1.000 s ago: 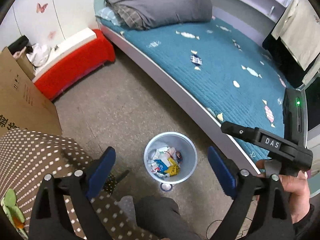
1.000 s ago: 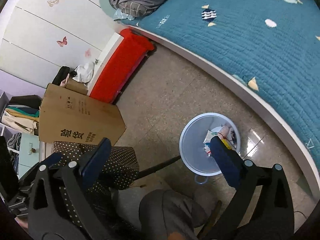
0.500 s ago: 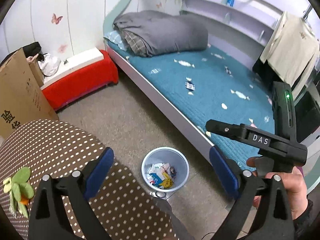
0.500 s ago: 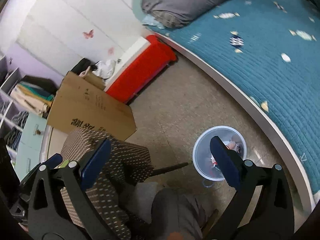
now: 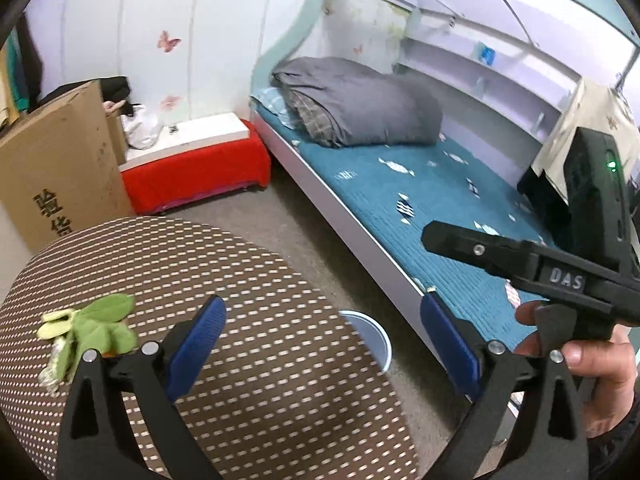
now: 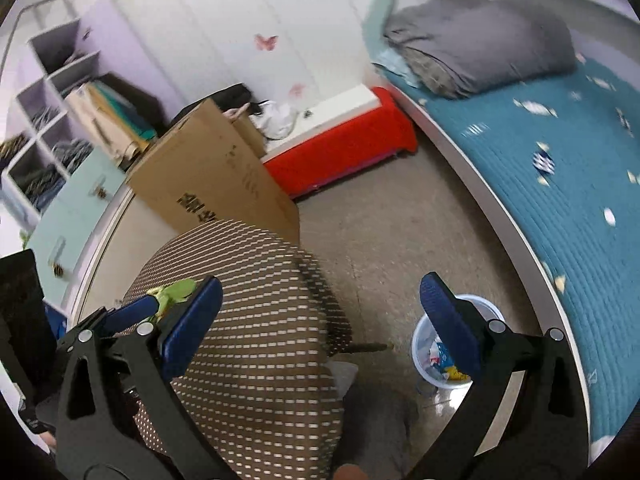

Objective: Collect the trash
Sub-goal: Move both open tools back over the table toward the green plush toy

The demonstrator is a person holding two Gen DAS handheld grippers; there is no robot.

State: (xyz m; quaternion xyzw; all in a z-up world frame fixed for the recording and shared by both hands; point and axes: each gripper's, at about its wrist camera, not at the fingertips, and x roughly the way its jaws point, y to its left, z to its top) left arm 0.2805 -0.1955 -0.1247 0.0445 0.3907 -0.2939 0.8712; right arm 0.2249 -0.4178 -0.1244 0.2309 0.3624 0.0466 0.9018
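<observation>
Both views are rising from the bin (image 6: 456, 344) toward the stool (image 5: 224, 320); I am holding left gripper (image 5: 324, 344) and right gripper (image 6: 320, 320) apart, empty. Risk: soft leafy scrap (image 5: 92, 332) slipping or spilling.

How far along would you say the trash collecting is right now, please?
Done: the trash bin on the floor already holds wrappers. In hand: nothing; the left gripper and right gripper are both open and empty. Left: green scraps lie on the dotted table.
</observation>
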